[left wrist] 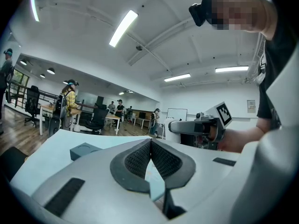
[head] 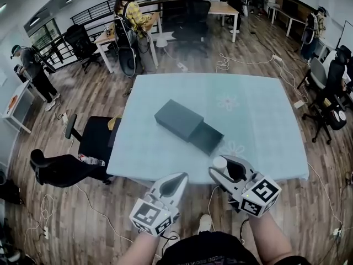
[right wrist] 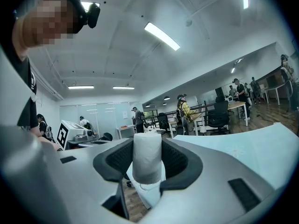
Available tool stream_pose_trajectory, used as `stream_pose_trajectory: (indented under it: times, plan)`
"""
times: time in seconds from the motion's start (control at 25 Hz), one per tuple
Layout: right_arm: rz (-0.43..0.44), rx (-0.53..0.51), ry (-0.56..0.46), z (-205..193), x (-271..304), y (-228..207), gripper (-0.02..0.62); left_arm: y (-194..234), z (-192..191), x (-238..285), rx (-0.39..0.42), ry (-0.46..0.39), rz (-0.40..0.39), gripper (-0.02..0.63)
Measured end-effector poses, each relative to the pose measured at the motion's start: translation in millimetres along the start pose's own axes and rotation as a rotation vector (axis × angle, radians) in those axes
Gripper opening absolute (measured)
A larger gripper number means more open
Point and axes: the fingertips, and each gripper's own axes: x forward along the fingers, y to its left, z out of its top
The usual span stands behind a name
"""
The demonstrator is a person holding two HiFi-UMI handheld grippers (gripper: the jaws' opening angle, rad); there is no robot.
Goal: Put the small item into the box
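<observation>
Box (head: 187,127) on lt-blue table (head: 265,120), wood floor (head: 259,43), office chairs (head: 83,148)

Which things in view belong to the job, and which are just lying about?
Job: white roll, clamped in the right hand-held gripper; dark box with its drawer pulled out; table under it.
Lying about: black chair beside the table; cables on the floor; desks behind.

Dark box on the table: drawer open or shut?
Open. In the head view the drawer sticks out of the box at its near-right end. What is inside: cannot tell.
</observation>
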Motion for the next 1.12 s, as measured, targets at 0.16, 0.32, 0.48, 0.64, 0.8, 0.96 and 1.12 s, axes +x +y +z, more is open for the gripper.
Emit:
stream_pose_trajectory:
  times: [0.16,0.32,0.48,0.64,0.8,0.96,1.12]
  plan:
    - [0.023,0.005,0.000,-2,1,-14,0.195,1,-4,12,-0.001,0.004,0.023,0.034]
    - [0.045,0.008,0.004,2,3,-27,0.195,4,0,23,0.000,0.004,0.047,0.034]
    - [0.063,0.010,0.001,4,10,-35,0.195,10,-1,29,0.004,0.001,0.066,0.034]
    - [0.084,0.008,0.000,7,12,-43,0.195,11,1,35,0.007,-0.001,0.083,0.034]
    - [0.103,0.004,0.000,13,13,-50,0.195,11,6,43,0.017,0.000,0.094,0.034]
    - [0.112,0.006,0.001,15,18,-54,0.195,13,8,45,0.020,0.001,0.101,0.034]
    - [0.110,0.008,0.005,14,24,-56,0.195,18,10,46,0.019,0.001,0.100,0.034]
